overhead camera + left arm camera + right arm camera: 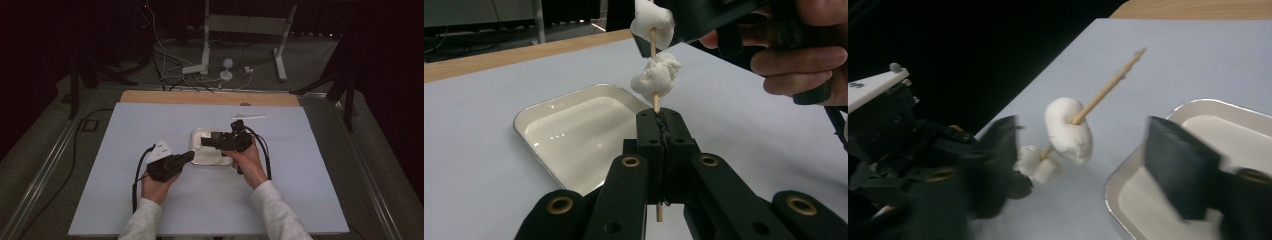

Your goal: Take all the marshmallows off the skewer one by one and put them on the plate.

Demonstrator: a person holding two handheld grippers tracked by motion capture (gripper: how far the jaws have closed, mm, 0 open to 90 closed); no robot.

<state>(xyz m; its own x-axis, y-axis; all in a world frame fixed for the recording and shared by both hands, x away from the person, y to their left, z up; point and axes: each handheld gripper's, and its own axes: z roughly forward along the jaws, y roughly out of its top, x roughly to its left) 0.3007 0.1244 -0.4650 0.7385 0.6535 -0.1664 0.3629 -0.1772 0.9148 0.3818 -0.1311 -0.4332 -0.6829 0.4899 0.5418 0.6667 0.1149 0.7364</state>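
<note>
My left gripper (662, 117) is shut on a thin wooden skewer (655, 102) that stands up out of its jaws. Two white marshmallows are threaded on the skewer, a lower one (655, 77) and an upper one (651, 20). My right gripper (1085, 145) straddles the upper marshmallow (1068, 130); its jaws stand apart with gaps on both sides. The bare skewer tip (1108, 87) pokes out beyond them. In the high view both grippers, left (189, 156) and right (205, 141), meet over the near left part of a small white tray (196, 134).
The white tray (574, 135) is shallow with nothing in it and lies on a pale blue-grey mat (150, 125). A thin white stick-like item (248, 117) lies behind the tray. A wooden strip (210, 97) runs along the far table edge, with cables and stand legs on the floor beyond.
</note>
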